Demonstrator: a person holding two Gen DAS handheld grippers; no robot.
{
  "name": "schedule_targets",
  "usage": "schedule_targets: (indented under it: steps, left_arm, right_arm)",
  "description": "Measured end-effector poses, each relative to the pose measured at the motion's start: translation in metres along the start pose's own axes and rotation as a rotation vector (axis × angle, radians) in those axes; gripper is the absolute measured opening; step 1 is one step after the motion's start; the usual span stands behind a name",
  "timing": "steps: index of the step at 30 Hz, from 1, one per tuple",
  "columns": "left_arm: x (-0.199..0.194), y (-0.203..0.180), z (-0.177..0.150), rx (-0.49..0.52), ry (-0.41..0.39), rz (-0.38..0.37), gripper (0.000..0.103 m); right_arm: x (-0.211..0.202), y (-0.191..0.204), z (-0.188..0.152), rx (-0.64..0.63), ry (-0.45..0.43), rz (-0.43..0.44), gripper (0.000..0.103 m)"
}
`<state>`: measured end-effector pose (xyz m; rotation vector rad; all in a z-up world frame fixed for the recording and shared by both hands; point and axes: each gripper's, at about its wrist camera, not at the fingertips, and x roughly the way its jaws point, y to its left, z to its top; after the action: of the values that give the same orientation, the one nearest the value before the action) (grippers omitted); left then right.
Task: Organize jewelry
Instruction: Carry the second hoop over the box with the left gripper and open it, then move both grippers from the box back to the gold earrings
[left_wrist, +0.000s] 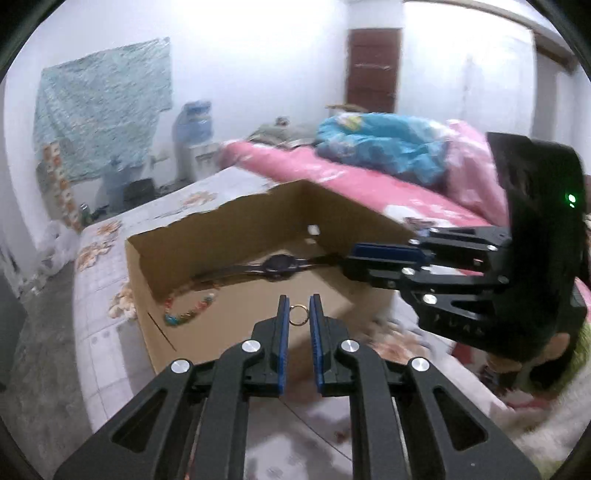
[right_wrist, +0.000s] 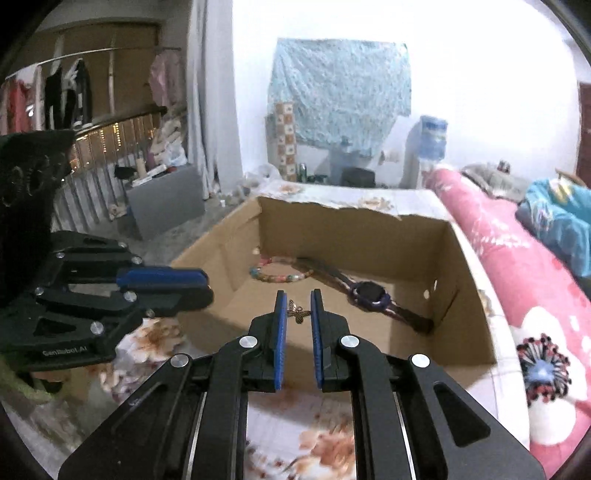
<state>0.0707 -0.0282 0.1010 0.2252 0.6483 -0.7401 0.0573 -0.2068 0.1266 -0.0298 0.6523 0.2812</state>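
My left gripper (left_wrist: 298, 314) is shut on a small gold ring (left_wrist: 297, 315), pinched between its blue pads above the near edge of an open cardboard box (left_wrist: 229, 221). My right gripper (right_wrist: 298, 312) is shut on a small gold butterfly charm (right_wrist: 297, 313), held over the same cardboard box (right_wrist: 461, 266). Inside the box lie a beaded bracelet (left_wrist: 186, 312) (right_wrist: 279, 275) and a dark wristwatch (left_wrist: 282, 264) (right_wrist: 371, 295). In the left wrist view the right gripper (left_wrist: 384, 258) reaches in from the right. In the right wrist view the left gripper (right_wrist: 166, 282) comes in from the left.
The box rests on a bed with a floral sheet (right_wrist: 314, 443). A pink quilt (right_wrist: 517, 280) and a blue bundle (left_wrist: 388, 144) lie beside it. Grey floor (left_wrist: 40, 350) lies to the left, with a clothes rack (right_wrist: 66, 92) and a hung blue cloth (left_wrist: 103, 103) beyond.
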Motion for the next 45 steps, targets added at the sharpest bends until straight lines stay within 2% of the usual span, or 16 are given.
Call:
schedule_targets:
  steps: [4,6,7,9,13,14,15,21,25,28,31,35,39,43,45]
  left_arm:
    - [0.041,0.024,0.005,-0.098,0.101,0.025,0.011]
    - [0.051,0.030,0.004,-0.126,0.123,0.039,0.011]
    - [0.054,0.032,0.005,-0.147,0.132,0.037,0.012]
    - [0.056,0.041,0.002,-0.197,0.142,0.028,0.025]
    - [0.048,0.044,0.004,-0.219,0.112,0.031,0.034]
    - [0.046,0.045,0.005,-0.223,0.102,0.038,0.046]
    - [0.045,0.047,0.007,-0.228,0.096,0.043,0.052]
    - [0.034,0.058,0.012,-0.308,0.087,0.050,0.055]
    - [0.016,0.050,0.016,-0.294,0.049,0.053,0.061]
    - [0.000,0.037,0.015,-0.278,0.016,0.027,0.068]
    - [-0.012,0.021,0.010,-0.253,0.012,-0.002,0.075]
    - [-0.015,-0.005,-0.002,-0.184,0.045,-0.034,0.082]
    - [0.004,-0.033,-0.026,-0.158,0.149,-0.077,0.087]
    - [0.047,-0.054,-0.056,-0.113,0.294,0.016,0.087]
    - [0.069,-0.054,-0.069,-0.110,0.374,0.072,0.087]
  right_arm:
    - [0.019,-0.018,0.003,0.079,0.053,0.045,0.014]
    - [0.012,-0.028,0.001,0.129,0.034,0.048,0.023]
    - [0.007,-0.035,0.000,0.154,0.018,0.051,0.024]
    - [-0.003,-0.045,-0.004,0.180,-0.004,0.045,0.027]
    - [-0.024,-0.065,-0.010,0.221,-0.065,0.040,0.028]
    - [-0.027,-0.069,-0.009,0.227,-0.075,0.039,0.029]
    - [-0.032,-0.073,-0.010,0.239,-0.089,0.038,0.030]
    - [-0.053,-0.088,-0.009,0.268,-0.172,0.034,0.036]
    - [-0.073,-0.096,-0.015,0.284,-0.213,0.020,0.041]
    - [-0.082,-0.102,-0.022,0.291,-0.217,0.007,0.043]
    - [-0.090,-0.107,-0.038,0.312,-0.197,-0.011,0.043]
    - [-0.091,-0.109,-0.062,0.350,-0.144,-0.006,0.043]
    - [-0.076,-0.103,-0.090,0.394,-0.046,0.025,0.044]
    - [-0.057,-0.088,-0.110,0.394,0.044,0.024,0.044]
    - [-0.043,-0.077,-0.114,0.362,0.097,-0.026,0.044]
